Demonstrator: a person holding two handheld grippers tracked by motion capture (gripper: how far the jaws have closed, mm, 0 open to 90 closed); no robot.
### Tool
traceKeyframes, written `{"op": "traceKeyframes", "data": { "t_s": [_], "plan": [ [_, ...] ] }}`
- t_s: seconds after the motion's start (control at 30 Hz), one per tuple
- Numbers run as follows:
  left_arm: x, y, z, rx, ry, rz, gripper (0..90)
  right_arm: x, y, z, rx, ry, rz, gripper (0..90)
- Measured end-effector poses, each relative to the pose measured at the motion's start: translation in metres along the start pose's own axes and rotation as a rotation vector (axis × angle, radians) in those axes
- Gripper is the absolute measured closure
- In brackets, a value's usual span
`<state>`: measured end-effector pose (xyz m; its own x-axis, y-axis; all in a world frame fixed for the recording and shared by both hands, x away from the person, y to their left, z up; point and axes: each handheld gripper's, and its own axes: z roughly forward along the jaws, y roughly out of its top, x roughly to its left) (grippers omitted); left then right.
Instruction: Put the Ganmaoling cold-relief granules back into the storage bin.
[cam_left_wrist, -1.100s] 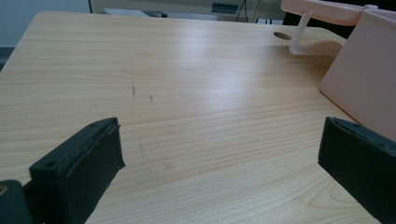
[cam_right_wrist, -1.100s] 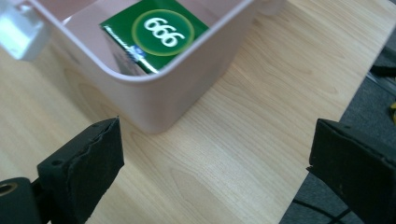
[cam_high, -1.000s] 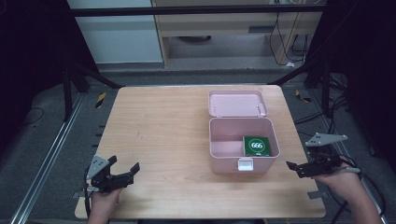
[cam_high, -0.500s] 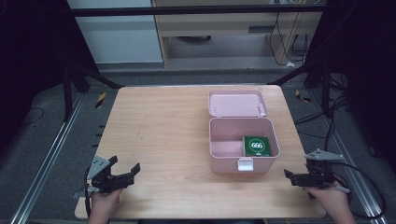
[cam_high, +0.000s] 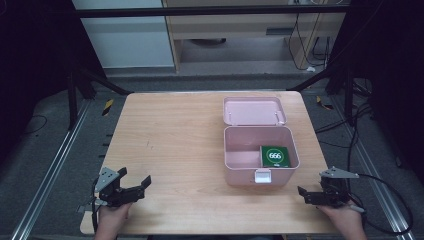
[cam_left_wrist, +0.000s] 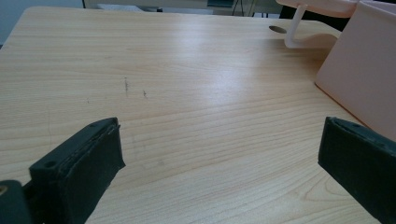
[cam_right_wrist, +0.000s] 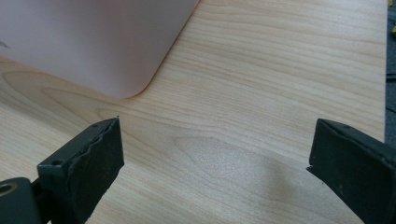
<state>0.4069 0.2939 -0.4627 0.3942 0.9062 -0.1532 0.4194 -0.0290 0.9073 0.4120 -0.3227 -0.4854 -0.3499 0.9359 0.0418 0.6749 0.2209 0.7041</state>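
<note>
While both grippers, left gripper (cam_high: 131, 188) and right gripper (cam_high: 312, 196), rest released: pink box (cam_high: 260, 159) on table (cam_high: 175, 140), lid open, holding green card (cam_high: 274, 156). Rigid, likely light; grip by wall.

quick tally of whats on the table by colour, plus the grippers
Pink: 1, the open box with its lid swung back
Green: 1, the card marked 666 lying inside the box
Black: 2, the left gripper and the right gripper, both open and holding nothing
Total: 4
</note>
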Motion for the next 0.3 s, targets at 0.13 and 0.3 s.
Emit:
{"op": "traceKeyframes", "data": {
  "t_s": [0.13,0.3],
  "plan": [
    [-0.0004,0.0,0.0004,-0.001,-0.001,0.001,0.0,-0.0003,-0.003,0.0022,-0.009,0.013,0.011,3.0],
    [0.0001,0.0003,0.0018,0.002,-0.001,0.0,0.0,0.0006,-0.0043,0.0008,-0.023,0.031,0.028,2.7]
  ]
}}
